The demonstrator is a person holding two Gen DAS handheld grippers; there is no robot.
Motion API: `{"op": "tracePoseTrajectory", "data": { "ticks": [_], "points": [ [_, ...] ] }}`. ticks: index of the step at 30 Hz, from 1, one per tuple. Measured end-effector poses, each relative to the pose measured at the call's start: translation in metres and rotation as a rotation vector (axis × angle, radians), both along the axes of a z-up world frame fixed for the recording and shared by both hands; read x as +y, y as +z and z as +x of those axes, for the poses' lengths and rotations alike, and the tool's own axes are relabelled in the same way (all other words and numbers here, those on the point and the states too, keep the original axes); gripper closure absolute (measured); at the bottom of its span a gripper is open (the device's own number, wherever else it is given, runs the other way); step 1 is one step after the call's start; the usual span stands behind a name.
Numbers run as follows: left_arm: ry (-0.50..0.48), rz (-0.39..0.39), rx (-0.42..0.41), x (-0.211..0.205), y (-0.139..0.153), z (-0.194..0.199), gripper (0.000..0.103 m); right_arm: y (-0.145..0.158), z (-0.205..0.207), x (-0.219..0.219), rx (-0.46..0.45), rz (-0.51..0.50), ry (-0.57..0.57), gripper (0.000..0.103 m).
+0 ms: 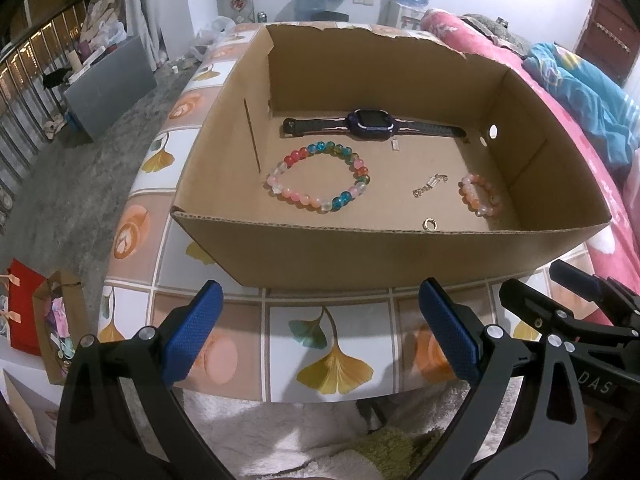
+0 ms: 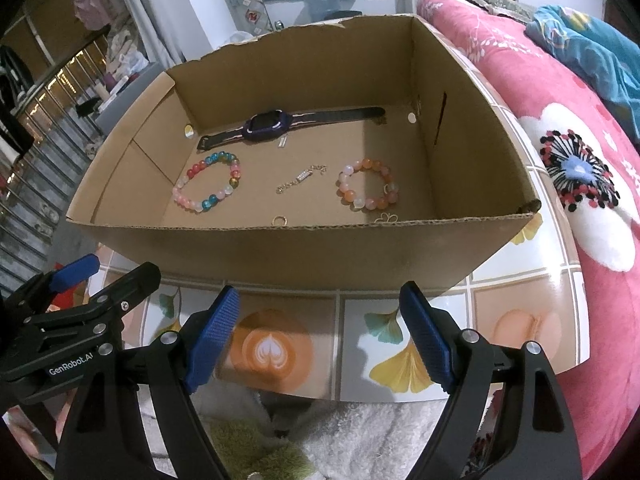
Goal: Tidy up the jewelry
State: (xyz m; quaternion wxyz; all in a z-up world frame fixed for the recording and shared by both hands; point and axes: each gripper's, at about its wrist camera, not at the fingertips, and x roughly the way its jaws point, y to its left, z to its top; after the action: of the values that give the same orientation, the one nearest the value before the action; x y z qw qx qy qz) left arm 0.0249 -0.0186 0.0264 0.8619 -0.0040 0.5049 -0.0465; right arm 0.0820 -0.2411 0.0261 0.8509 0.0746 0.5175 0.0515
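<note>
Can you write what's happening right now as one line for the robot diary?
left tongs: open, empty | right tongs: open, empty | both in front of cardboard box | inside: watch, two bead bracelets, chain, ring

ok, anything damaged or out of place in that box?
The cardboard box has a ragged, torn top edge along its far wall. Inside, the watch, two bead bracelets and a small chain lie loose but apart, nothing tangled.

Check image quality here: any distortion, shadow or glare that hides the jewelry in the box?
Left wrist view: strong fisheye bending, dark corners, jewelry sharp, near wall of the cardboard box half hides a ring. Right wrist view: same bending, shadow over the box's right side, glare on the tabletop.
</note>
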Motion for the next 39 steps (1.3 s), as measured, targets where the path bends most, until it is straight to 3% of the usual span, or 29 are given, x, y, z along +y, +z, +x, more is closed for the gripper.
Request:
{"op": "tracePoseTrajectory", "data": {
  "ticks": [39],
  "points": [
    [0.004, 0.003, -0.004, 0.0012, 0.0032, -0.0004, 0.009, 0.0033, 0.0009, 0.0010, -0.002, -0.004, 0.000, 0.023]
  ]
}}
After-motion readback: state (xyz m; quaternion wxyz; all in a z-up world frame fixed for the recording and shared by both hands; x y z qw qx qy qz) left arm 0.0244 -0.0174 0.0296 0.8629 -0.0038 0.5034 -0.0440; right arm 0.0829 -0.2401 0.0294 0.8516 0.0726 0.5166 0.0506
